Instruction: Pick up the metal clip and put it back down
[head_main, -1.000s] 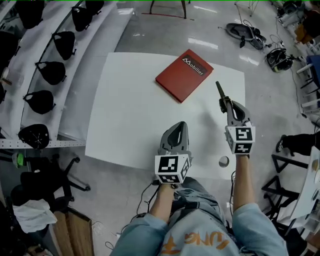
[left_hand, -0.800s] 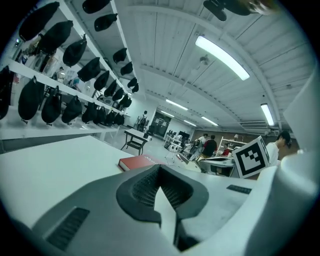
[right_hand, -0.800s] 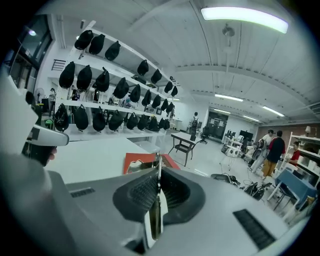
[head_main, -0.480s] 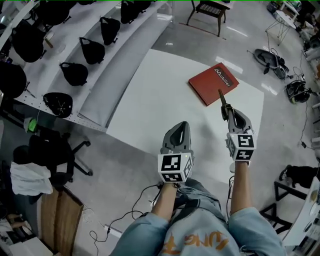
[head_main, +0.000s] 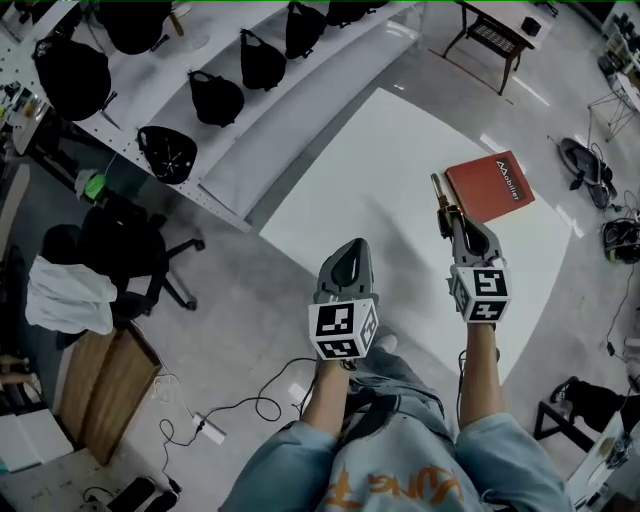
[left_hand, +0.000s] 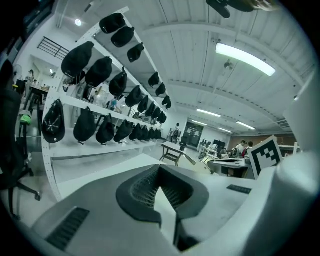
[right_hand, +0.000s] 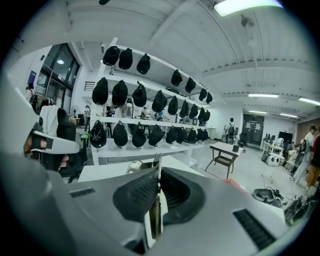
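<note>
In the head view my right gripper (head_main: 457, 226) is shut on the metal clip (head_main: 441, 199), a thin brassy strip that sticks out past the fingertips above the white table (head_main: 380, 170). The right gripper view shows the clip (right_hand: 157, 197) edge-on, pinched between the two dark pads and held well above the table. My left gripper (head_main: 345, 262) is shut and holds nothing; it hangs beyond the table's near edge, over the floor. In its own view the left gripper (left_hand: 164, 197) has its pads closed together, pointing level into the room.
A red book (head_main: 489, 187) lies on the table beyond the clip. White shelves with several black caps (head_main: 165, 150) run along the left. A black office chair (head_main: 125, 250) stands on the floor at left, cables (head_main: 235, 410) trail below, and a small dark table (head_main: 490, 35) stands far off.
The head view has swung, so the table and red book slid to the upper right and more floor shows at left. Both grippers stay shut, the right still holding the clip.
</note>
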